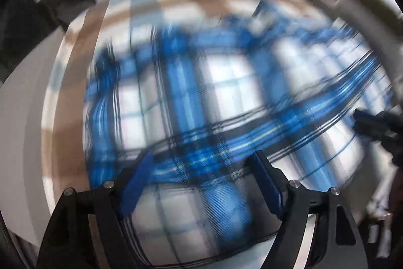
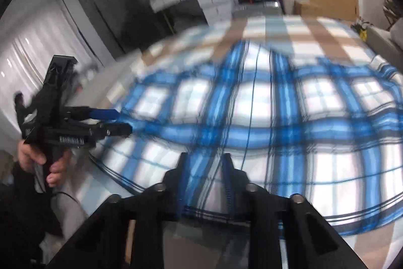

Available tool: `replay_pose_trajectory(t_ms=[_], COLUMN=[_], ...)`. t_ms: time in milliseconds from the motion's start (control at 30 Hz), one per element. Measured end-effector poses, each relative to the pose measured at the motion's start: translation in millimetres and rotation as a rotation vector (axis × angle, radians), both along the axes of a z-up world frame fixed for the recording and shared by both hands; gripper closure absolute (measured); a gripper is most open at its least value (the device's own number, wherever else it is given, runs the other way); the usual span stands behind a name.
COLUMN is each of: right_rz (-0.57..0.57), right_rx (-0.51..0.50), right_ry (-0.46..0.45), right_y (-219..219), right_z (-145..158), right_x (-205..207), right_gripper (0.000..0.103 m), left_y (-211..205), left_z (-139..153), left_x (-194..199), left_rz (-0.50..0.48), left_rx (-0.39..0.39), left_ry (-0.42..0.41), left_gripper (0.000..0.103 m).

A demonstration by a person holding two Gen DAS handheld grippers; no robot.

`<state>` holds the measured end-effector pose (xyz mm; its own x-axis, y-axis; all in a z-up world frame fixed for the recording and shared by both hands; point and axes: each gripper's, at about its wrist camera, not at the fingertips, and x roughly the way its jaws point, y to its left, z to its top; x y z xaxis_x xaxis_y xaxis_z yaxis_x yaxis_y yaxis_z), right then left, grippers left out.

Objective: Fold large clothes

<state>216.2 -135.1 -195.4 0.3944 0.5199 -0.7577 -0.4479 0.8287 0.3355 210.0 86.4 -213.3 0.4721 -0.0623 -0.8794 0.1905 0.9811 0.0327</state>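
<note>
Black fingers [image 2: 205, 165] flank soft blue-and-white plaid cloth [image 2: 264, 102].

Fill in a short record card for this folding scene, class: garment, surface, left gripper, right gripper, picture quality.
Garment: blue and white plaid cloth, spread out on the surface.
Surface: checked brown, white and pale blue cover.
Left gripper: fingers apart over the cloth's near part; contact unclear.
Right gripper: fingers narrow, cloth edge between them; grip uncertain.
Picture quality: both wrist views blurred by motion.
</note>
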Motion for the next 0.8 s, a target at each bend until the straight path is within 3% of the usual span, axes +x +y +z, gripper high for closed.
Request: replay_pose_trajectory(t_ms=[67, 167, 233, 300, 400, 467, 567, 633, 667, 800], right_rz=[-0.013, -0.019, -0.016, 0.003, -0.013, -0.034, -0.150, -0.281, -0.337, -0.535], right_rx=[0.014, 0.031, 0.017, -0.028, 0.015, 0.064, 0.109, 0.166, 0.195, 0.343], right_ry=[-0.004, -0.006, -0.024, -0.011, 0.019, 0.005, -0.035, -0.033, -0.018, 0.165], right_y=[-1.8, -8.3, -11.5, -10.0, -19.5, -36.9, -84.1, -126.9, -145.3, -210.4], right_z=[-0.7, 6.2, 6.9, -2.1, 3.5, 14.4, 32.1, 36.6, 35.2, 9.0], right_x=[-0.8, -4.2, -8.9, -13.3, -14.3, -19.8, -28.4, -32.4, -32.4, -23.9], right_gripper=[0.081, 0.079, 0.079, 0.079, 0.080, 0.080, 0.065, 0.042, 0.036, 0.032], left_y=[-0.2, 5.9, 6.1, 3.6, 2.9, -9.4, -38.8, -62.9, -73.4, -138.6], left_z=[4.0, 14.4, 21.5, 7.2, 2.5, 12.4, 40.1, 61.6, 66.8, 60.6], left_x=[-3.0, -8.1, -16.4, -14.8, -14.9, -23.2, -38.1, -41.2, -41.0, -15.5], left_rz=[-0.002, 0.071, 0.052, 0.046, 0.067, 0.030, -0.014, -0.065, -0.094, -0.213], left_rx=[0.029, 0.052, 0.007, 0.040, 0.043, 0.087, 0.155, 0.142, 0.121, 0.113], left_ry=[-0.012, -0.002, -0.027, 0.002, 0.004, 0.005, -0.089, -0.170, -0.186, -0.173], left_gripper=[0.023, 0.024, 0.024, 0.022, 0.022, 0.022, 0.022, 0.022, 0.022, 0.022])
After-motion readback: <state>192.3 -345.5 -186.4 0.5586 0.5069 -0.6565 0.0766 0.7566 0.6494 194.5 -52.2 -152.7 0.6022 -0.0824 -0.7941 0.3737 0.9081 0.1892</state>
